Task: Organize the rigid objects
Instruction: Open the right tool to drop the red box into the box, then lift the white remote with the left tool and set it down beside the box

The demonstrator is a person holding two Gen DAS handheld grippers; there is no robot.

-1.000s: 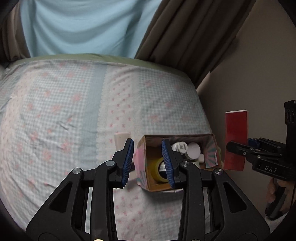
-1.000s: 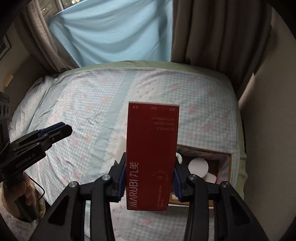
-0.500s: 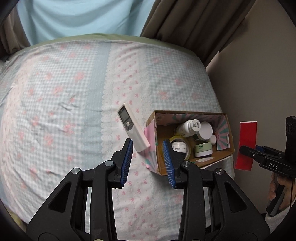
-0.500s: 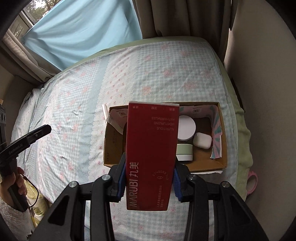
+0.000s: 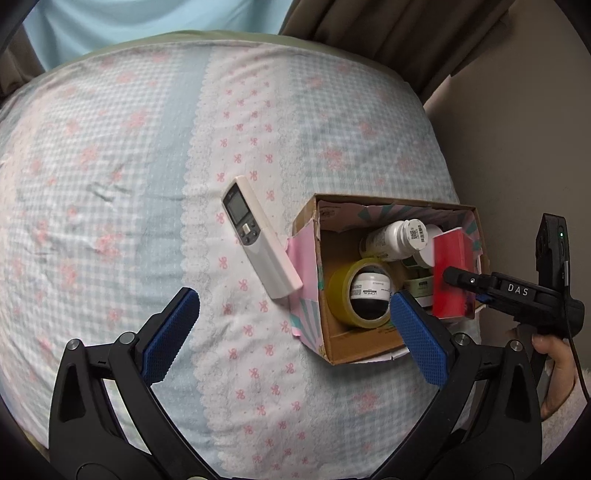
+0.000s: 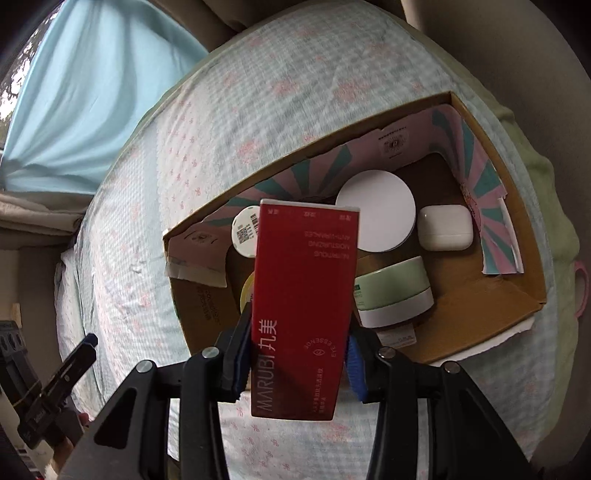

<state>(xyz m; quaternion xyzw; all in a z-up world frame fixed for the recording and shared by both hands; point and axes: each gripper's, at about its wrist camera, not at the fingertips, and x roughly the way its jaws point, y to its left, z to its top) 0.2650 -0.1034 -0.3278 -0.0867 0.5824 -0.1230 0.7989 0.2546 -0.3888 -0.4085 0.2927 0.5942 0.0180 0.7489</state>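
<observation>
Right wrist view: red box [image 6: 306,306] over carton [image 6: 517,284].
Right gripper [image 6: 295,363] was opening, box between its jaws; left gripper [image 5: 295,332] gaped, empty, beside remote [image 5: 258,251].

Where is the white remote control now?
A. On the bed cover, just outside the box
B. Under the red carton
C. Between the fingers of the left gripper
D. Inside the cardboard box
A: the white remote control lies on the bed cover, against the outer wall of the cardboard box.

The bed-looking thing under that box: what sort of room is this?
Most likely a bedroom. A bedsheet with pink bows covers what looks like a mattress, curtains hang behind it, and a remote lies beside a cardboard box of skincare jars.
</observation>
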